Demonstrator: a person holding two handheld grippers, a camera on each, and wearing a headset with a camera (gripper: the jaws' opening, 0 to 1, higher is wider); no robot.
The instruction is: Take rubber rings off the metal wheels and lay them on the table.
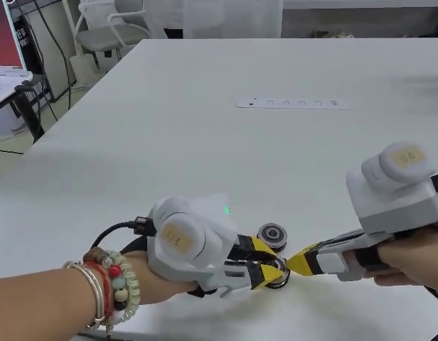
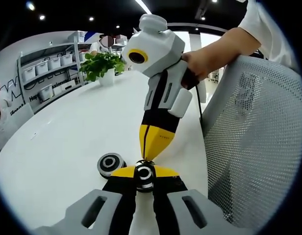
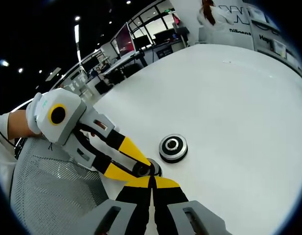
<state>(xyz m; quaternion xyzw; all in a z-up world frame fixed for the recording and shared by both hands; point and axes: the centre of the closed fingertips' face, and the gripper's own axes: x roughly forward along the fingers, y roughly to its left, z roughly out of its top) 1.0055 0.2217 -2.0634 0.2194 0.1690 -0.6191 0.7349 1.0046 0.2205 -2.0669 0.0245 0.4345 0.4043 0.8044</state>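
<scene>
Sitting in left hand-held gripper (image 2: 143, 171): metal wheel (image 2: 144, 177).

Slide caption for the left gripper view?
Left gripper clamps a metal wheel while the shut right gripper touches its rim; a second wheel lies on the white table.

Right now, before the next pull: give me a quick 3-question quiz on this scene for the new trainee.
1. True or false: the left gripper is clamped on a metal wheel.
2. How many wheels show in the head view? A one, B two, C four.
3. Does the right gripper point its tip at the clamped wheel or at the free wheel?
Key: 1 true; 2 B; 3 the clamped wheel.
</scene>
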